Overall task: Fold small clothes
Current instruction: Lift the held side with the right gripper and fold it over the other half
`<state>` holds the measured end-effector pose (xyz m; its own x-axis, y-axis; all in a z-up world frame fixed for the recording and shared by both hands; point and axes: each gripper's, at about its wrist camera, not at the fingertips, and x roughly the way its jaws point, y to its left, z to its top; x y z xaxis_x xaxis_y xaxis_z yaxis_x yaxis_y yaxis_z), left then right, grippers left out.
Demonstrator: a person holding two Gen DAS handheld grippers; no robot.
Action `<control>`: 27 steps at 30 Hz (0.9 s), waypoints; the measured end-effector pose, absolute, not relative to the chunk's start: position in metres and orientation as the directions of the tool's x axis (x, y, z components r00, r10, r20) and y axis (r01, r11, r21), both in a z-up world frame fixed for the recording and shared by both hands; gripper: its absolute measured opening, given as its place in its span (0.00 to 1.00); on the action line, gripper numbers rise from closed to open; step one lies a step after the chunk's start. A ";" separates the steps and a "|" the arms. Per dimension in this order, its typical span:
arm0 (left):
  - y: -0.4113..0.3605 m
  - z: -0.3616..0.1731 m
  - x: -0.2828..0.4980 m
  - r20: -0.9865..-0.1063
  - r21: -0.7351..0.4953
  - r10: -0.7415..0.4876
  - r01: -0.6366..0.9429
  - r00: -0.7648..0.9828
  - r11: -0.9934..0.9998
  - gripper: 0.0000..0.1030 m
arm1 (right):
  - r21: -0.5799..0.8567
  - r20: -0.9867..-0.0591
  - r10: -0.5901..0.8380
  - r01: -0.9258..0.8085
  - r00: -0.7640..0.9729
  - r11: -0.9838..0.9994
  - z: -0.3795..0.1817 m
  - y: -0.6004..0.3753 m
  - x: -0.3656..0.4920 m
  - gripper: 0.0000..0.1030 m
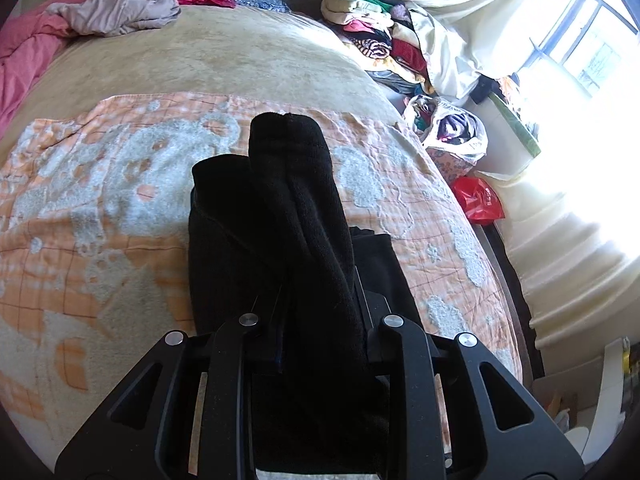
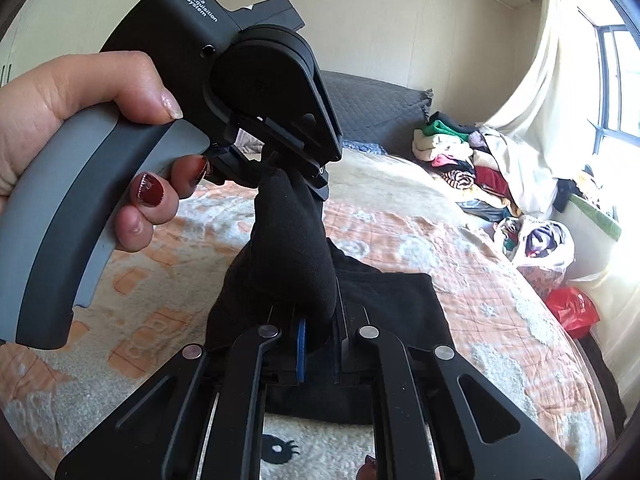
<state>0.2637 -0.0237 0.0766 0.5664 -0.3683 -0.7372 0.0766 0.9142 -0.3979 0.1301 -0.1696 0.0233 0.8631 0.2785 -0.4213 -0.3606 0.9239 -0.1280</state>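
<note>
The bed (image 1: 248, 60) carries a blanket (image 1: 100, 208) across its near part. Above the blanket a garment (image 2: 288, 240) hangs between the left claw (image 2: 280, 164), farther off, and the right claw (image 2: 320, 344), nearer. A heap of clothes (image 1: 372, 24) lies at the bed's far right corner, and a bag (image 1: 478, 200) sits beside the bed on the right.

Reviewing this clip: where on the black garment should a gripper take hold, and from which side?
Grip the black garment at its bunched upper edges, coming from above: the cloth is limp and hangs off the orange blanket. The left gripper and right gripper already pinch two such spots, which looks sound.
</note>
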 end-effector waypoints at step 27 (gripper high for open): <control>-0.120 0.016 0.313 -0.838 -0.339 -0.352 0.107 0.417 0.935 0.20 | 0.362 -0.615 0.352 -0.144 0.706 0.921 -0.024 -0.261 0.177 0.08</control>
<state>0.3133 -0.1202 0.0164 0.4171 -0.3515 -0.8381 0.1071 0.9348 -0.3388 0.1774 -0.2605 -0.0238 0.7059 0.3520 -0.6146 -0.1441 0.9210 0.3620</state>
